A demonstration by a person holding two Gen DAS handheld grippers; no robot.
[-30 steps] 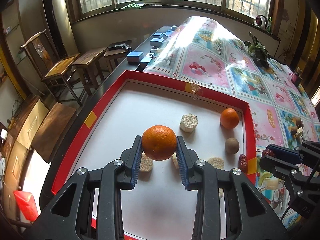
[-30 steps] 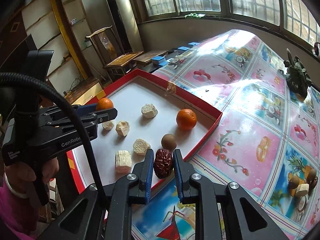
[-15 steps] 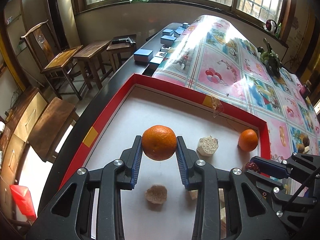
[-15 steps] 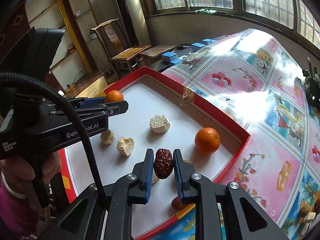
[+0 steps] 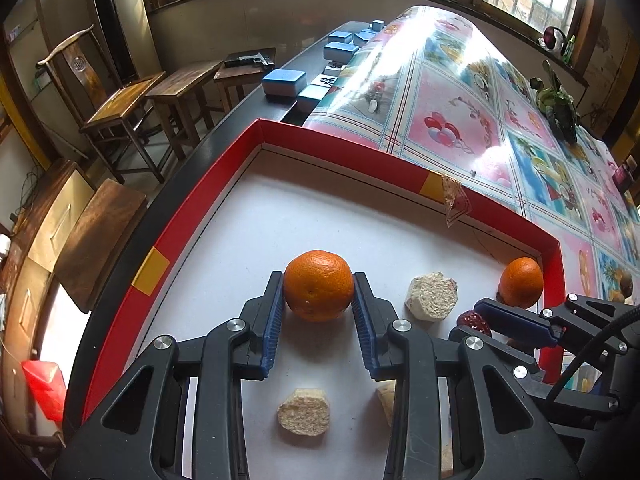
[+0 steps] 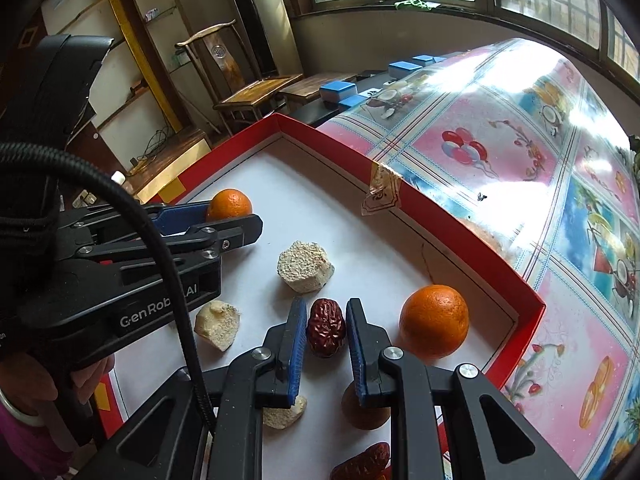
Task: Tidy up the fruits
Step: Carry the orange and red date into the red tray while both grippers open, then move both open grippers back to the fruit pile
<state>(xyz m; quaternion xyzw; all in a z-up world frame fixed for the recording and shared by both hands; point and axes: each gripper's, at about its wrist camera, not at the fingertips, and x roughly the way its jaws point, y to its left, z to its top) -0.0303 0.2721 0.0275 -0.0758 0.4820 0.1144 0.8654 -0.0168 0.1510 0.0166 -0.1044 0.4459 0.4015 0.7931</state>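
Note:
My left gripper (image 5: 319, 307) is shut on an orange (image 5: 319, 285) and holds it above the white floor of the red-rimmed tray (image 5: 192, 208). My right gripper (image 6: 326, 336) is shut on a red date (image 6: 326, 333) over the tray's right part; it shows at the right of the left wrist view (image 5: 474, 319). A second orange (image 6: 434, 321) lies by the tray's right rim. A brown kiwi-like fruit (image 6: 366, 410) sits under my right finger, and another date (image 6: 362, 464) lies below it.
Several pale rough chunks (image 6: 305, 266) lie on the tray floor. A flowered tablecloth (image 5: 480, 120) covers the table to the right. Blue boxes (image 5: 284, 82) stand on the dark table edge behind the tray. Wooden chairs and stools (image 5: 132, 100) stand at left.
Both grippers have moved forward over the tray with their fruit still held. The pale chunks and the second orange now lie closer beneath them.

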